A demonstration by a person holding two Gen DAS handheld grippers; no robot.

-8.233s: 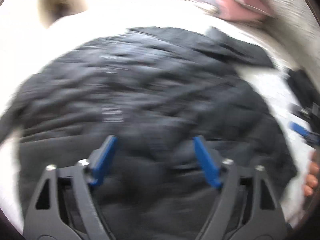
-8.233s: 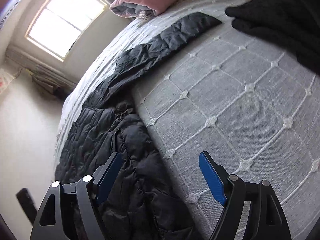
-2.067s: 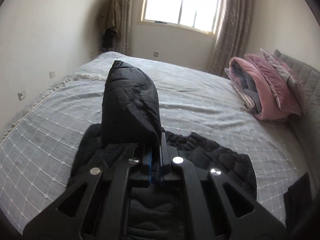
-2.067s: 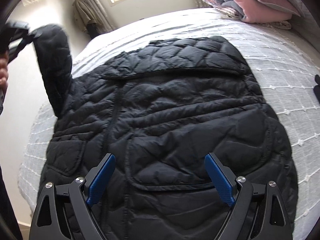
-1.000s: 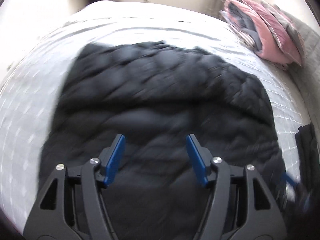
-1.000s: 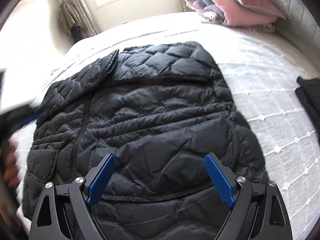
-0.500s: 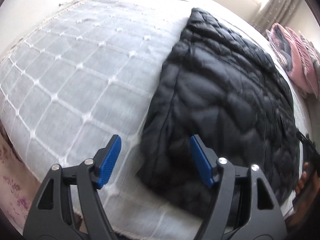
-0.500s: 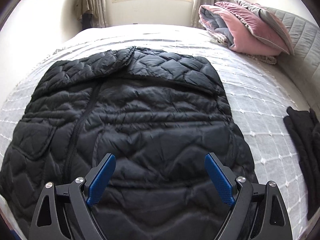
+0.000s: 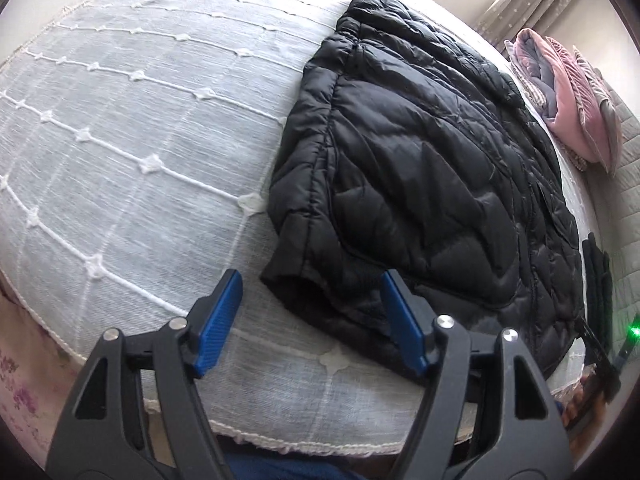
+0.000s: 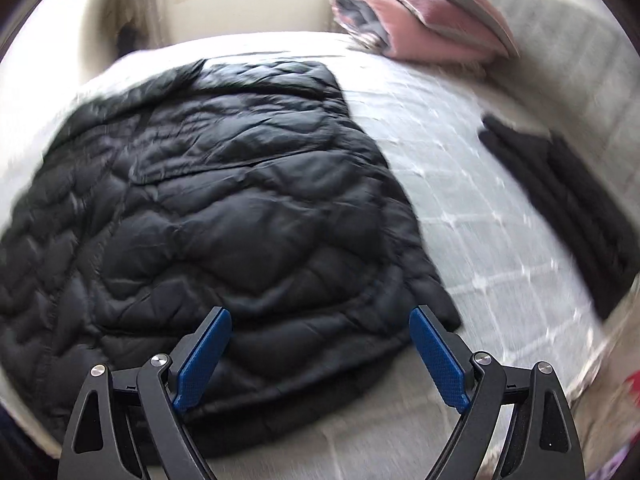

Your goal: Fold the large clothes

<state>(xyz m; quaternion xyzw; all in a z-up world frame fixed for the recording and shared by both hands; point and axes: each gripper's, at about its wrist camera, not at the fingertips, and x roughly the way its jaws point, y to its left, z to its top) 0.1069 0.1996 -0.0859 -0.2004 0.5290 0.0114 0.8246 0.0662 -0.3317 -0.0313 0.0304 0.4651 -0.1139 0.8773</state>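
Since sleeve release, jacket (image 9: 420, 168) folded; left gripper (image 9: 312, 320) open.

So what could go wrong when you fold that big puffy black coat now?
The black coat is puffy and looks slick, so a fold might spring back open or slip out of the left gripper or right gripper, both open now. Its bottom edge also lies close to the edge of the bed, so a pull toward the person might drag it off.
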